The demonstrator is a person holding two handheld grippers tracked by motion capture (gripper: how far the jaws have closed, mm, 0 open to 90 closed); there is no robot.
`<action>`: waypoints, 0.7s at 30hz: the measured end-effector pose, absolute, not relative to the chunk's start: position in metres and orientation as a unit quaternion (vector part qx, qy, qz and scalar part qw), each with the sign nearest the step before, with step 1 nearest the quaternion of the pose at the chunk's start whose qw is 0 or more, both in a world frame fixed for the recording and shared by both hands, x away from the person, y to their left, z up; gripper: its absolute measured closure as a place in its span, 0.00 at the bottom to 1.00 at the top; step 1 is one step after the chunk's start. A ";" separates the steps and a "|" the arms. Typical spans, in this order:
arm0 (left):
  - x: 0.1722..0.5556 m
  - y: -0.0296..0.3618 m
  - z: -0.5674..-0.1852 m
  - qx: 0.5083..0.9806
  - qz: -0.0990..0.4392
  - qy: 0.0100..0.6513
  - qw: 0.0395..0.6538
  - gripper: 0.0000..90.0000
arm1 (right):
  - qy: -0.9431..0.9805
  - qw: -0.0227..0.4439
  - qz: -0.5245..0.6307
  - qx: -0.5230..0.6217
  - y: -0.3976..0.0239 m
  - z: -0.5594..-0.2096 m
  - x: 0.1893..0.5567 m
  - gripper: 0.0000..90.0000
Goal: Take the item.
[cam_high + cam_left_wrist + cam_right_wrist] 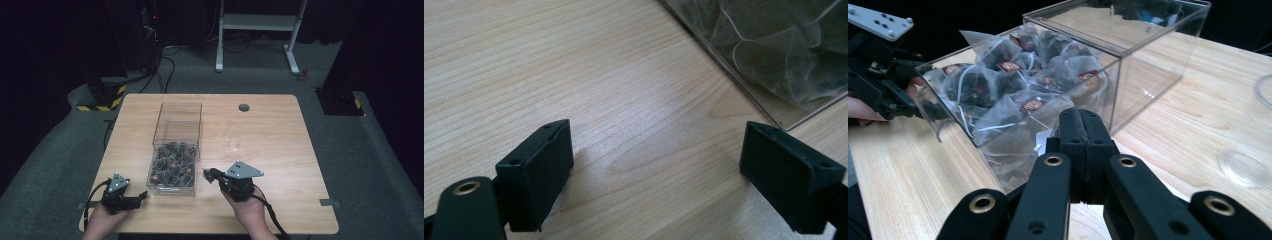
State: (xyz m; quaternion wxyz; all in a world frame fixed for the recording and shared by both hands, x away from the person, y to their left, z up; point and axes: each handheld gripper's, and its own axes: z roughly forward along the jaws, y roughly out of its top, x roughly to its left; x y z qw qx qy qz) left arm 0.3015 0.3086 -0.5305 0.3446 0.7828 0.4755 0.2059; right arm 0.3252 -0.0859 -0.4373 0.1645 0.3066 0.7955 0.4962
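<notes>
clear box partly hides its tea bags; right tongs closed empty, left tongs open.

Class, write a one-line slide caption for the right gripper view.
Shut right gripper faces a clear box of tea bags.

Clear glass cut off by the right gripper view's right edge, labels on the tea bags too small to read, clear plastic box cropped at the left gripper view's top corner, its contents blurred
</notes>
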 end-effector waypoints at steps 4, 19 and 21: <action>0.302 0.309 -0.530 0.783 0.206 0.476 0.345 0.16 | 0.793 0.166 0.495 0.314 -0.091 -0.439 0.327 1.00; 0.302 0.309 -0.530 0.783 0.206 0.476 0.345 0.16 | 0.784 0.195 0.478 0.344 -0.119 -0.445 0.340 1.00; 0.302 0.309 -0.530 0.783 0.206 0.476 0.345 0.16 | 0.783 0.197 0.478 0.345 -0.120 -0.445 0.341 1.00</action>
